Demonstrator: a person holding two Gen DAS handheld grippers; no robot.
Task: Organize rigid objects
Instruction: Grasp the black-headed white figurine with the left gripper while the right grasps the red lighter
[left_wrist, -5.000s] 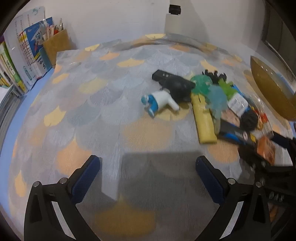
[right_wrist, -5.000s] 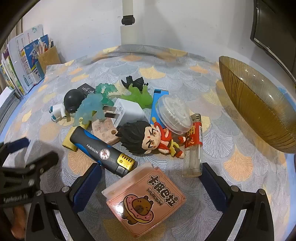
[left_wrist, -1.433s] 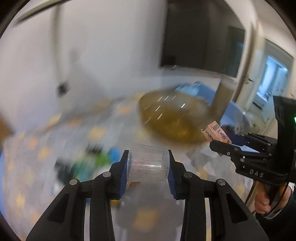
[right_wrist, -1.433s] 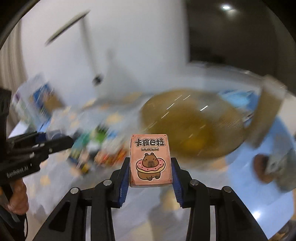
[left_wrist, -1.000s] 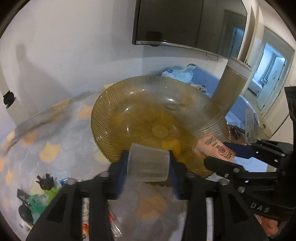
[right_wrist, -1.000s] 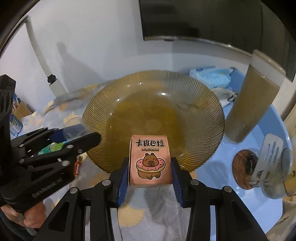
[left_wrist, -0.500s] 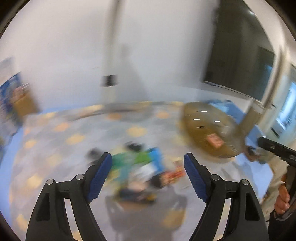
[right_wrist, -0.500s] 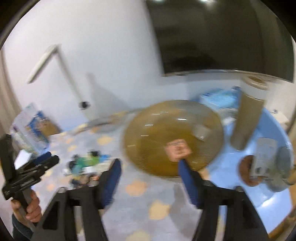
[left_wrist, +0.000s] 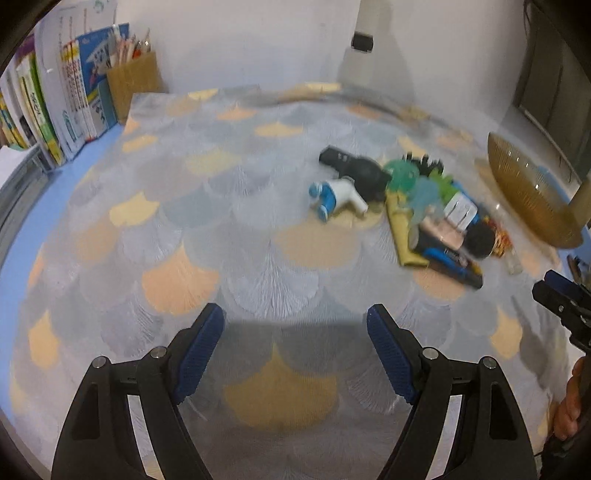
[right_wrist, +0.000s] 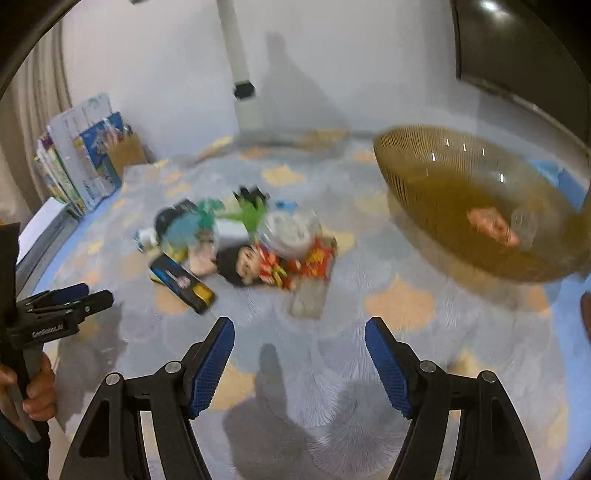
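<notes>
**Left wrist view and right wrist view: both grippers empty over the patterned cloth**

Left wrist view looks down on the table (left_wrist: 33, 206), its blue surface showing along the left edge beside a cloth (left_wrist: 229, 229) printed with grey and orange fan shapes. Books (left_wrist: 66, 99) and a brown pen holder (left_wrist: 135, 86) stand at the far left corner against the wall.

Next in size is the amber glass bowl (right_wrist: 461, 206), near the table's right edge in the right wrist view. Inside it lie a pink card box (right_wrist: 493, 223) and a clear plastic cup (right_wrist: 524, 223) (both blurred), just beside each other.

A heap of small things (right_wrist: 243, 236) sits on the cloth toward the middle, well apart from the bowl. Among them are a yellow slab (left_wrist: 402, 236), a blue and black tube with a gold end (right_wrist: 183, 278), a black-haired figure in red (right_wrist: 255, 264), a white figure with blue feet (left_wrist: 338, 195), a round clear case (right_wrist: 291, 230), a lighter (right_wrist: 314, 280) and green and teal plastic pieces (right_wrist: 251, 214); the blur hides finer detail.

The left gripper (left_wrist: 295, 347) has just been opening; its blue pads (left_wrist: 201, 349) stand wide apart over bare cloth near the front edge, with nothing between them. The right gripper (right_wrist: 299, 363) has likewise just been opening, its jaws spread and empty above the cloth in front of the heap. Each shows at the edge of the other's view, a hand (right_wrist: 35, 391) gripping its handle.
</notes>
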